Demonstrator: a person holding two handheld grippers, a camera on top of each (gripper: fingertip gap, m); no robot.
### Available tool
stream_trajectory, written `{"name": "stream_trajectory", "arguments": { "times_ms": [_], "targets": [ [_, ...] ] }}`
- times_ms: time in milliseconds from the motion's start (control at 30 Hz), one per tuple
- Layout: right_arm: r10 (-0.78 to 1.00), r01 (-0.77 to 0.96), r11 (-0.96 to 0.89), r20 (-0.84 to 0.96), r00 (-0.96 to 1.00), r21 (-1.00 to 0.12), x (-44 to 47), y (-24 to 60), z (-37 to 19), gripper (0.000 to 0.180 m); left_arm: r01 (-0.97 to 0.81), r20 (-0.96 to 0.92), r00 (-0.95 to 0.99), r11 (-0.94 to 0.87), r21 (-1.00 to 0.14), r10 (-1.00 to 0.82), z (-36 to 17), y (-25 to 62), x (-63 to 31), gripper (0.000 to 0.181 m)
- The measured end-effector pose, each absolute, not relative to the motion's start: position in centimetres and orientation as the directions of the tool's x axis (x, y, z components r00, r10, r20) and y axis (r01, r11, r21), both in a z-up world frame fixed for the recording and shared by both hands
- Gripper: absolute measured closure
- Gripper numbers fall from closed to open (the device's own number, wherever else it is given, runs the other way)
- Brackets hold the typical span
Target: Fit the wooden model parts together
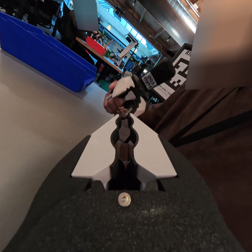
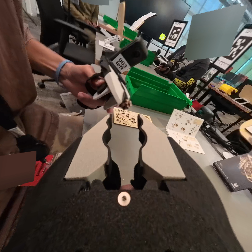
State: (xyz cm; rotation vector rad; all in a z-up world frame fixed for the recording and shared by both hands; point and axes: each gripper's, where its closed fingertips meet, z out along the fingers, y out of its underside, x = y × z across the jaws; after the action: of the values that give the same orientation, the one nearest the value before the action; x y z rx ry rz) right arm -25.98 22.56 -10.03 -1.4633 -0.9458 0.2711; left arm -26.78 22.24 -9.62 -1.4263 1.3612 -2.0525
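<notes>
right hand-held gripper (image 2: 124,120): fingers spread wide, nothing between them, just bare worktop (image 2: 122,150) showing through the gap.
left hand-held gripper (image 1: 123,115): pressed together at the tips, pinching a small wooden part (image 1: 122,111) that pokes out past them; in the right wrist view it (image 2: 126,105) hangs above the sheet with a dark clump at its tip.
model parts: the small one rides in the left pinch; the rest sit in the punched wooden sheet (image 2: 126,120) flat on the worktop, just past the right fingertips.
further out: manual (image 2: 184,129) lying open right of the sheet, green bin (image 2: 156,94) behind it, blue bin (image 1: 47,57) on the far side.
risk: that pinch looks shallow, right at the tips, so a knock from the right gripper closing in could twist the part or drop it; a skewed approach may jam the joint.
view gap: only the right view shows sheet, manual and green bin; only the left shows the tips shut on the part, plus the blue bin.
</notes>
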Motion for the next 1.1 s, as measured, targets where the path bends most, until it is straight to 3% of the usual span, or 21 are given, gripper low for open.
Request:
{"name": "stream_trajectory", "arguments": {
  "times_ms": [100, 167, 300, 367, 467, 533, 600, 967, 1100],
  "targets": [
    [0.703, 0.378, 0.149, 0.366, 0.609, -0.914, -27.0, 22.1, -10.4, 0.145, -0.208, 0.490, -0.471, -0.448, -0.870, -0.733, -9.2, 22.1, -26.7, 0.174],
    [0.732, 0.287, 0.095, 0.263, 0.629, -0.953, -26.7, 22.1, -10.0, 0.146, -0.158, 0.372, -0.461, -0.338, -0.928, -0.806, -9.1, 21.8, -26.6, 0.175],
    [0.825, -0.085, -0.226, -0.236, 0.513, -0.971, -26.1, 21.9, -9.1, 0.146, -0.027, 0.093, -0.397, -0.090, -0.996, -0.913, -8.5, 21.7, -26.7, 0.175],
    [0.757, -0.264, -0.476, -0.543, 0.364, -0.839, -25.8, 22.5, -9.3, 0.132, -0.030, -0.002, -0.365, 0.014, -0.999, -0.931, -8.8, 21.7, -26.7, 0.175],
    [0.527, -0.368, -0.799, -0.849, -0.049, -0.475, -26.5, 22.2, -9.3, 0.131, -0.047, -0.146, -0.321, 0.169, -0.984, -0.936, -9.6, 21.8, -26.7, 0.175],
    [0.392, -0.401, -0.877, -0.876, -0.282, -0.263, -26.2, 22.5, -8.7, 0.134, -0.061, -0.233, -0.306, 0.263, -0.963, -0.923, -10.1, 21.8, -26.6, 0.175],
    [0.303, -0.371, -0.914, -0.887, -0.349, -0.166, -26.8, 22.5, -9.5, 0.139, -0.077, -0.316, -0.292, 0.352, -0.933, -0.903, -10.6, 21.8, -26.6, 0.175],
    [0.248, -0.330, -0.937, -0.888, -0.387, -0.118, -28.7, 22.0, -10.4, 0.160, -0.114, -0.439, -0.288, 0.486, -0.867, -0.851, -11.7, 21.5, -26.5, 0.175],
    [0.331, -0.352, -0.912, -0.884, -0.331, -0.210, -28.7, 21.8, -10.4, 0.162, -0.129, -0.452, -0.286, 0.502, -0.855, -0.845, -11.8, 21.4, -26.5, 0.175]
  ]
}}
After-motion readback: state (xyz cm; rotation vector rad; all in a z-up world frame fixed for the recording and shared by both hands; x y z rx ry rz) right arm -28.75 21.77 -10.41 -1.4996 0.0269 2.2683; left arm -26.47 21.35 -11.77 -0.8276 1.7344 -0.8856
